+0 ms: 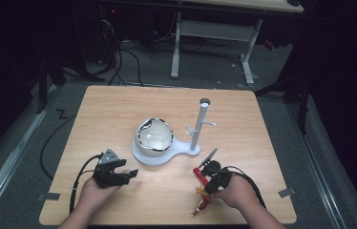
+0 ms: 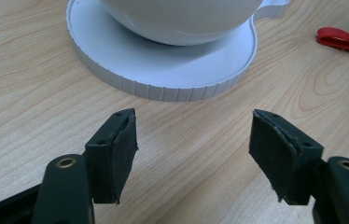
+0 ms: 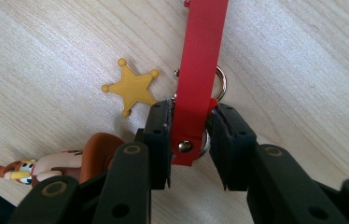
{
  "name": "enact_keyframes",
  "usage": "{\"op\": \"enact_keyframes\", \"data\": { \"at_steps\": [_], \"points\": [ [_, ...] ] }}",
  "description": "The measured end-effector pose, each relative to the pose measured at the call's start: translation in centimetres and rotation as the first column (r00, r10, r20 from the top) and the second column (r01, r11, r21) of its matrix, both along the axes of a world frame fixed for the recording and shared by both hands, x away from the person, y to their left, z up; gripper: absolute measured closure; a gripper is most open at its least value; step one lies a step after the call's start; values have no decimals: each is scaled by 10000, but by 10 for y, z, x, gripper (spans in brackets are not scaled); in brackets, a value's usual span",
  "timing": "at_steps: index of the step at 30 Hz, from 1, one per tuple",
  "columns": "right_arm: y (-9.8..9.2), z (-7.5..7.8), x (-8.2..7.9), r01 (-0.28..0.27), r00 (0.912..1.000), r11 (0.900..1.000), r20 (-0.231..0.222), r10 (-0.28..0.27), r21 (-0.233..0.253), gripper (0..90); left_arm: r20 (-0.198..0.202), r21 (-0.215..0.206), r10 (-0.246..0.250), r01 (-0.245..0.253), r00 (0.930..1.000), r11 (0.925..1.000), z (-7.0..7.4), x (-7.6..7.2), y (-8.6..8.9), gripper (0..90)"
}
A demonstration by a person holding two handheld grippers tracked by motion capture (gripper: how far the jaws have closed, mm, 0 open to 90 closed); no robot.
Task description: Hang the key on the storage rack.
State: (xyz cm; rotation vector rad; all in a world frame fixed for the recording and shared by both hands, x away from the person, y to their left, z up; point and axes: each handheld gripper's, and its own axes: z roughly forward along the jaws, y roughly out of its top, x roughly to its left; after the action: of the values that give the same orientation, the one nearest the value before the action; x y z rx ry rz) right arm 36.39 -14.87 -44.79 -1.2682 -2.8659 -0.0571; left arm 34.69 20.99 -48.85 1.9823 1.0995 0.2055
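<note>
The right gripper [image 3: 189, 140] pinches the red strap [image 3: 199, 70] of a keyring on the table [image 1: 119, 109]. The left gripper [image 2: 191, 149] rests wide open near the white stand [image 2: 163, 70]

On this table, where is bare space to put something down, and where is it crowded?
Bare wood: the whole far strip beyond the white stand and its pole, and both side margins of the table. Crowded: the near edge, with the left gripper, the right gripper, the red strap and the keychain figure.
</note>
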Motion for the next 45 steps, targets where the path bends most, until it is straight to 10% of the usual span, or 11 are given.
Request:
{"op": "enact_keyframes", "data": {
  "at_steps": [9,25,45],
  "points": [
    [-1,17,-5,-139,9996,9999,245,138,32,709,-49,42,-88,88,9999,10000,-2,0,-2,328],
    [-24,93,6,298,9915,9985,1249,-353,459,709,-26,-209,16,-17,10000,9998,2,-2,2,332],
    [-25,168,9,70,9775,9996,2109,-10,-278,710,44,-17,-122,122,9999,9999,2,-2,0,331]
  ]
}}
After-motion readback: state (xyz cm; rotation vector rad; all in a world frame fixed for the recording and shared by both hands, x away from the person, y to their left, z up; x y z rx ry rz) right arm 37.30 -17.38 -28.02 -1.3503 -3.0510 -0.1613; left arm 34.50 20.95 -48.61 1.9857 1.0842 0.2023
